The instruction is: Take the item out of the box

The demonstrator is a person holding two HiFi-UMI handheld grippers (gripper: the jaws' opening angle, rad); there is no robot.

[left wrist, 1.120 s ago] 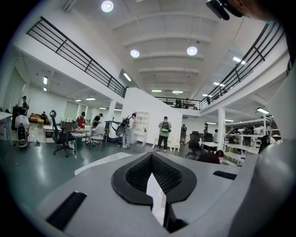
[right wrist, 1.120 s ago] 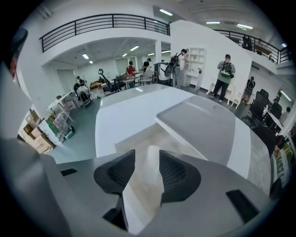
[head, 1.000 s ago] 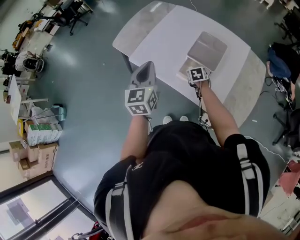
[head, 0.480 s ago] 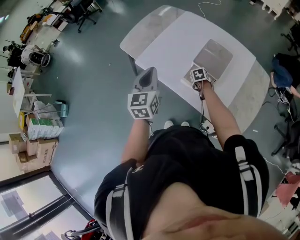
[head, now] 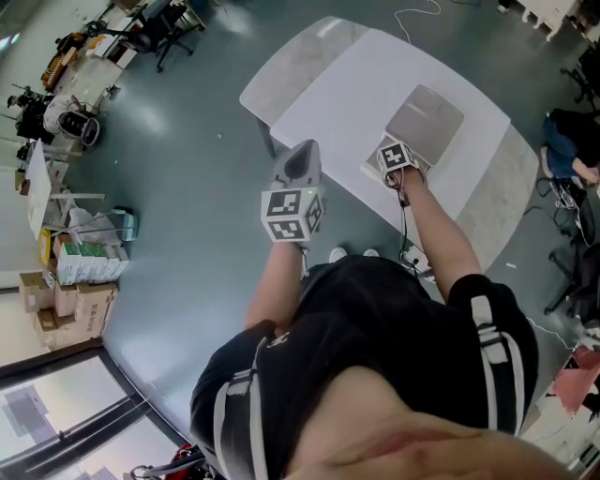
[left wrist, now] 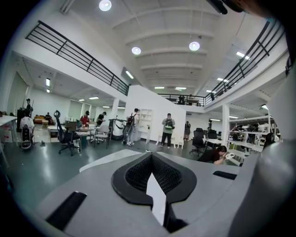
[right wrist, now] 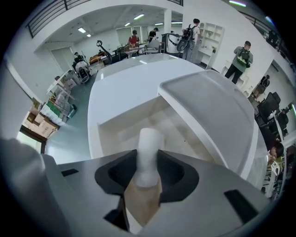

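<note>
An open white box (right wrist: pixel 107 132) lies on the white table (head: pixel 347 75), its lid (right wrist: pixel 208 109) folded back to the right. My right gripper (right wrist: pixel 148 170) hovers over the box's near part. Its jaws are closing, and the pads press on both sides of a white cylindrical item (right wrist: pixel 149 139) that stands up between them. In the head view the right gripper (head: pixel 396 157) sits at the box's front edge, with the lid (head: pixel 427 112) beyond it. My left gripper (head: pixel 298 155) is held off the table's near-left side, over the floor, shut and empty.
The table's left corner (head: pixel 281 75) and front edge lie between the two grippers. Cardboard boxes (head: pixel 80 281) and office chairs (head: pixel 150 23) stand on the grey floor far to the left. People stand (left wrist: pixel 169 127) across the hall.
The head view has shifted slightly. My right gripper stays at the box's front edge and my left gripper stays raised beside the table.
</note>
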